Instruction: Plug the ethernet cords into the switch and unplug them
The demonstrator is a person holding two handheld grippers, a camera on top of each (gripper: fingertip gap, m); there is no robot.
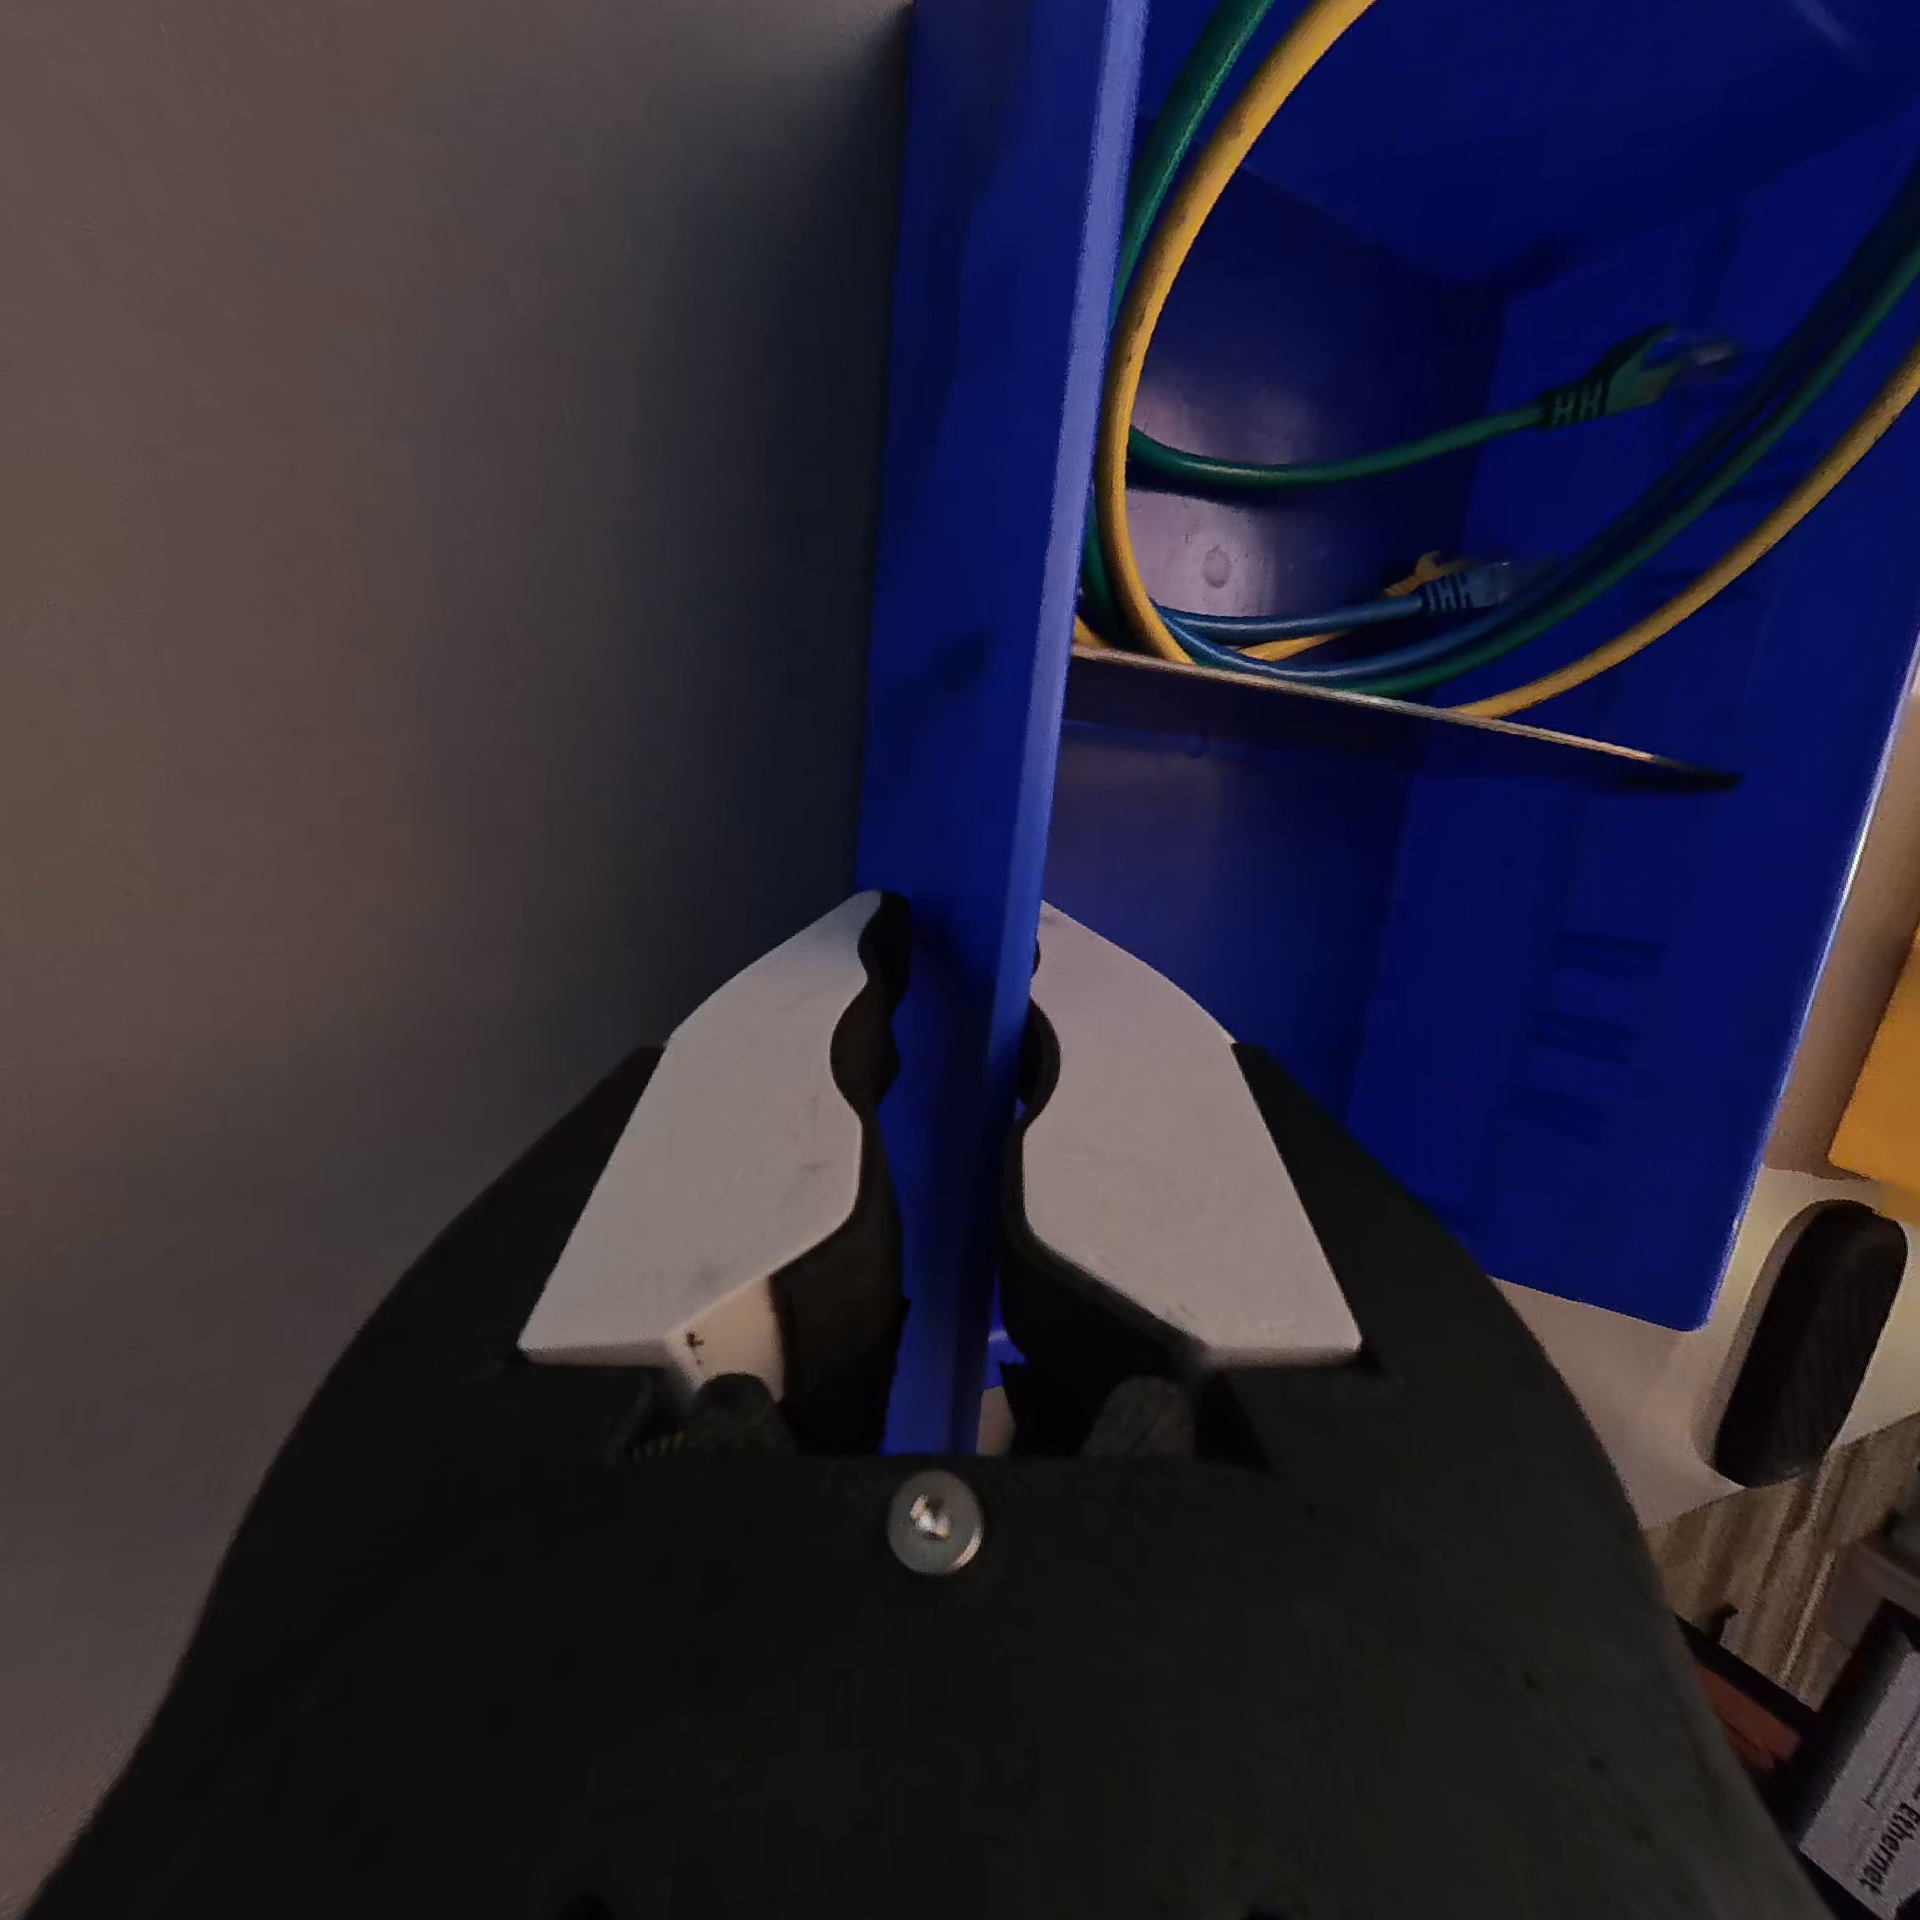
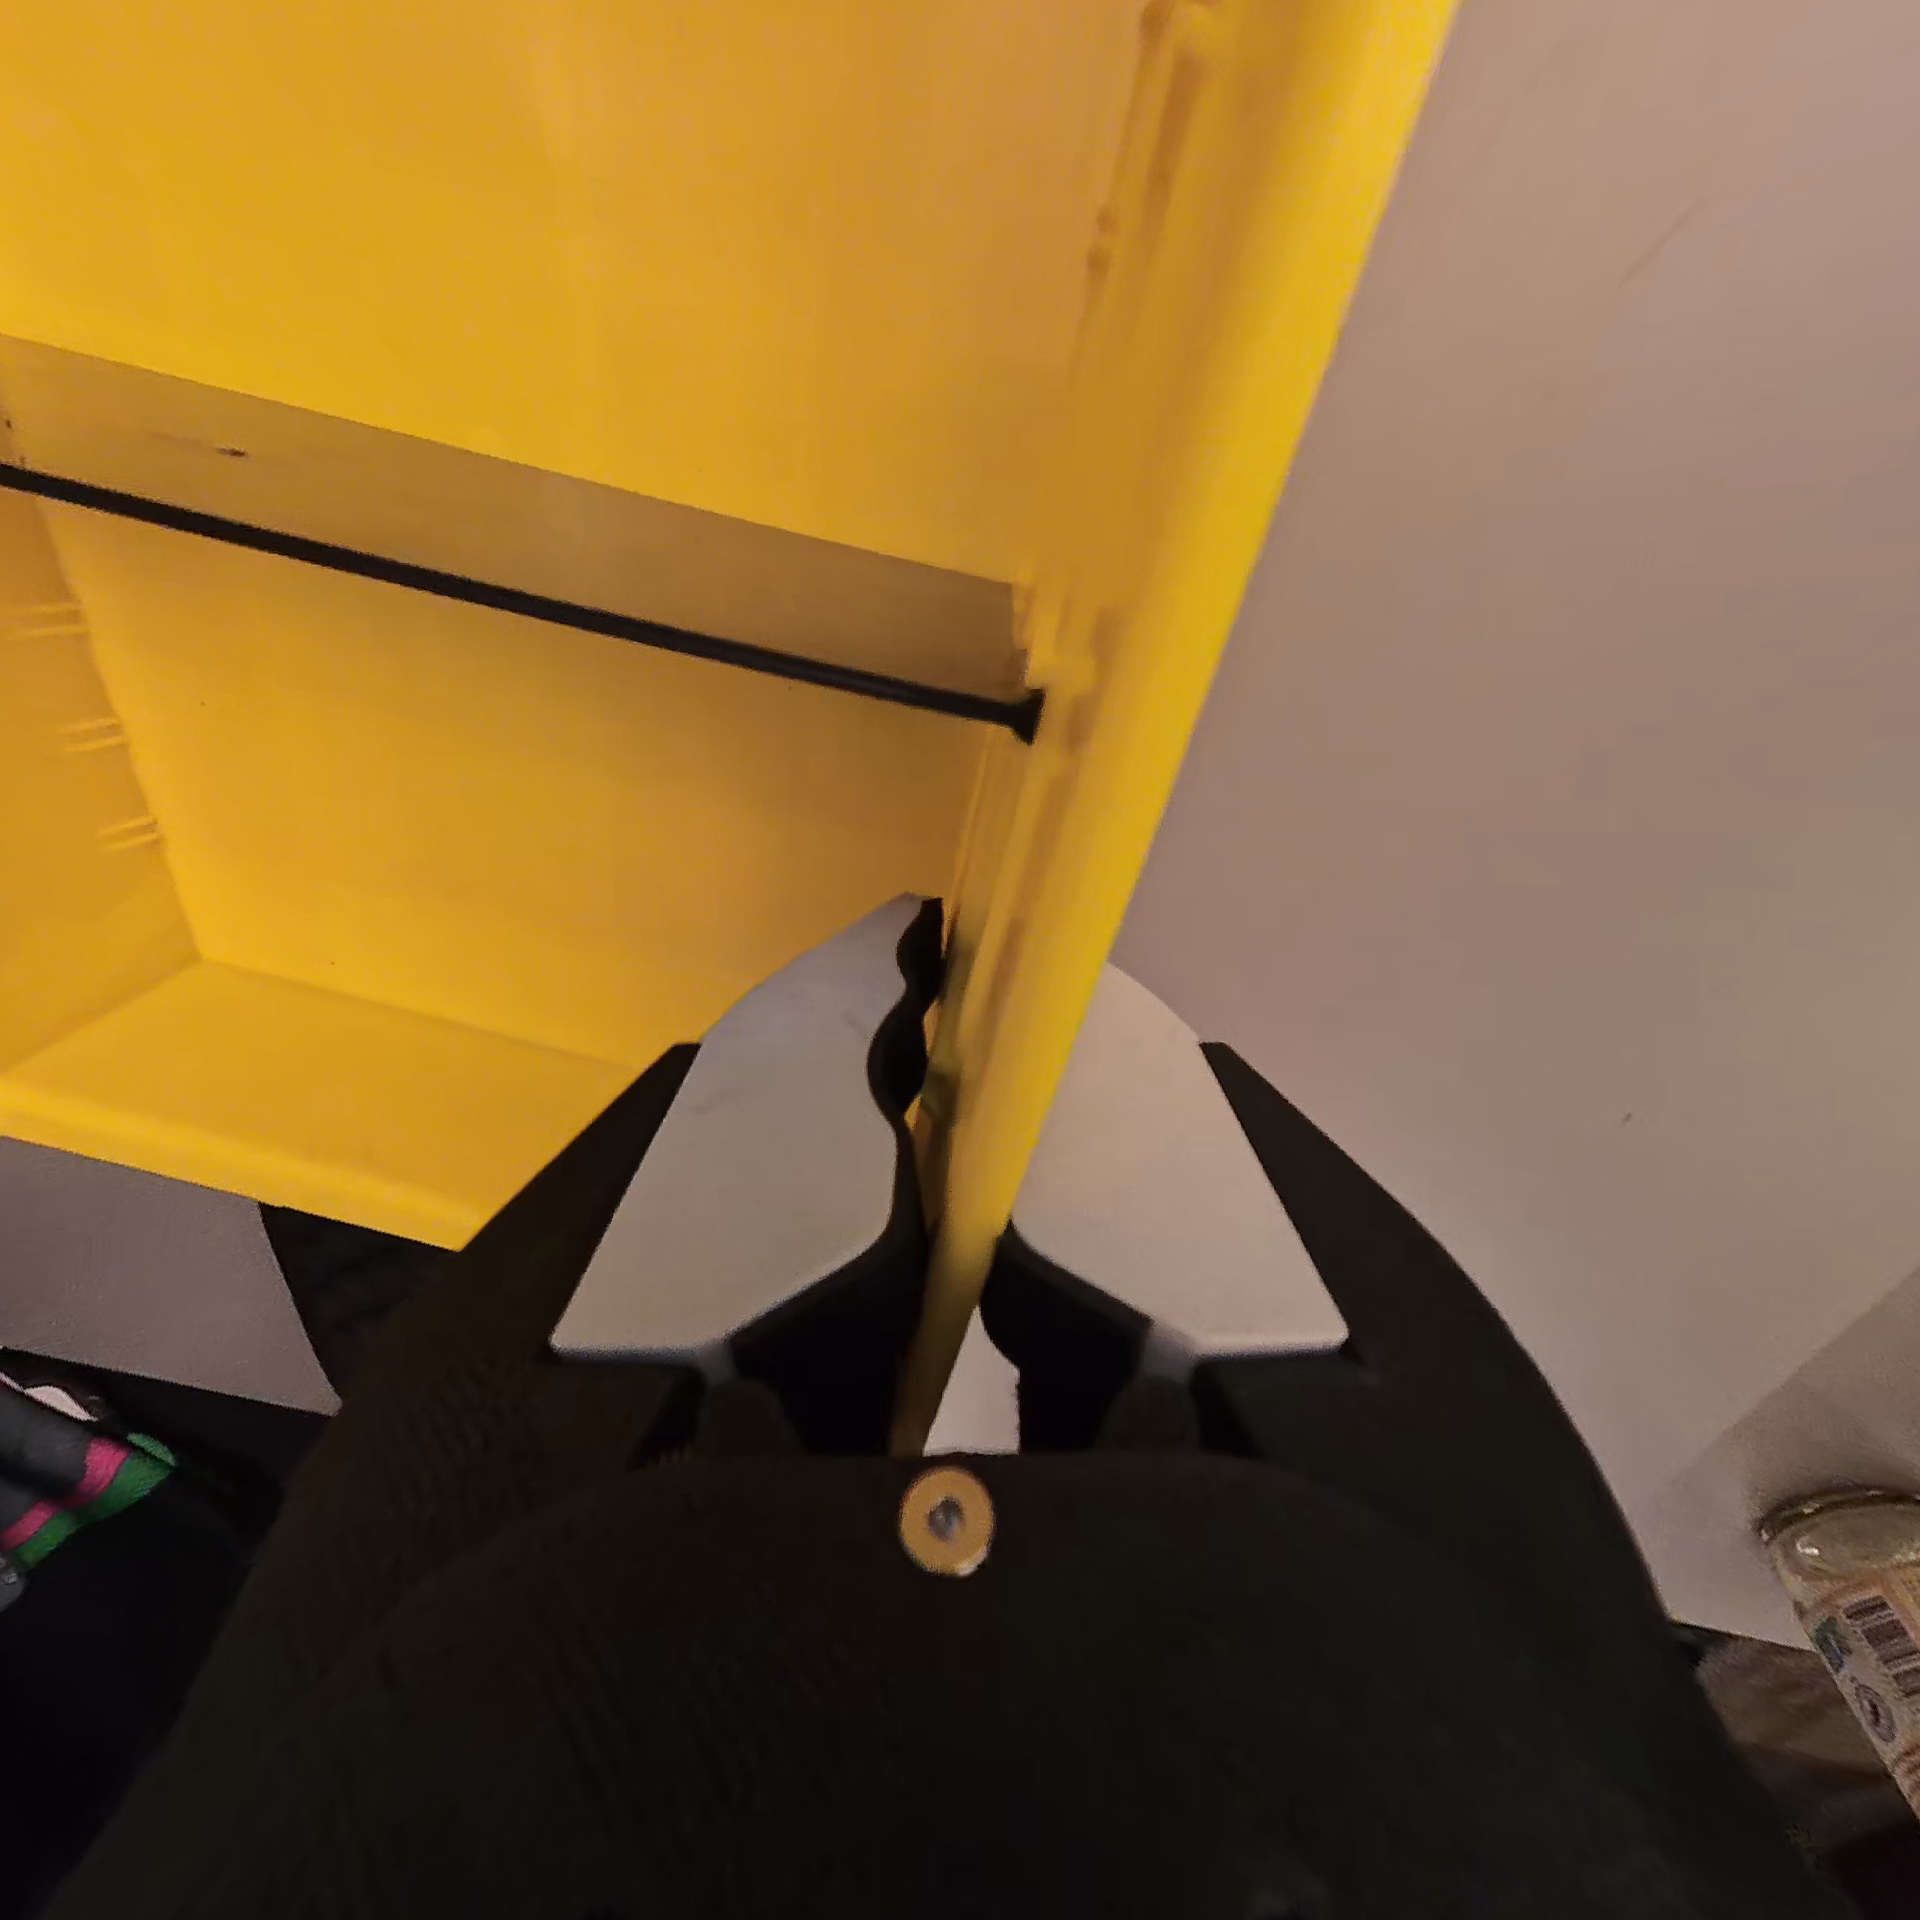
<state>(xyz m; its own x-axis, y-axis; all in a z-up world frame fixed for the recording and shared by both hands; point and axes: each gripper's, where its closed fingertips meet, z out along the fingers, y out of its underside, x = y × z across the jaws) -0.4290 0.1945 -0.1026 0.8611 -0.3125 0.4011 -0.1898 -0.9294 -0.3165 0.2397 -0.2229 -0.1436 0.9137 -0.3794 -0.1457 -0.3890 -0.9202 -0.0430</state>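
Observation:
My left gripper [image 1: 961, 935] is shut on the side wall of a blue plastic bin [image 1: 987, 520]. Inside the bin lie coiled ethernet cords: a green cord [image 1: 1340, 470] with its plug near the back wall, a yellow cord [image 1: 1127, 343] and a blue cord [image 1: 1299, 623] with its plug. My right gripper [image 2: 997, 945] is shut on the right side wall of a yellow plastic bin [image 2: 1164, 623], which looks empty inside. A black rod [image 2: 520, 603] spans the yellow bin. No switch is in view.
A metal divider strip [image 1: 1351, 717] crosses the blue bin. Part of the yellow bin [image 1: 1886, 1091] and the other gripper's finger [image 1: 1808, 1340] show at the right of the left wrist view. A grey wall [image 1: 416, 520] lies left. A jar [image 2: 1860, 1621] stands lower right. About 80 cm separates my left fingertips from my right. The jar [image 2: 1860, 1621] is about 35 cm from my right fingertips.

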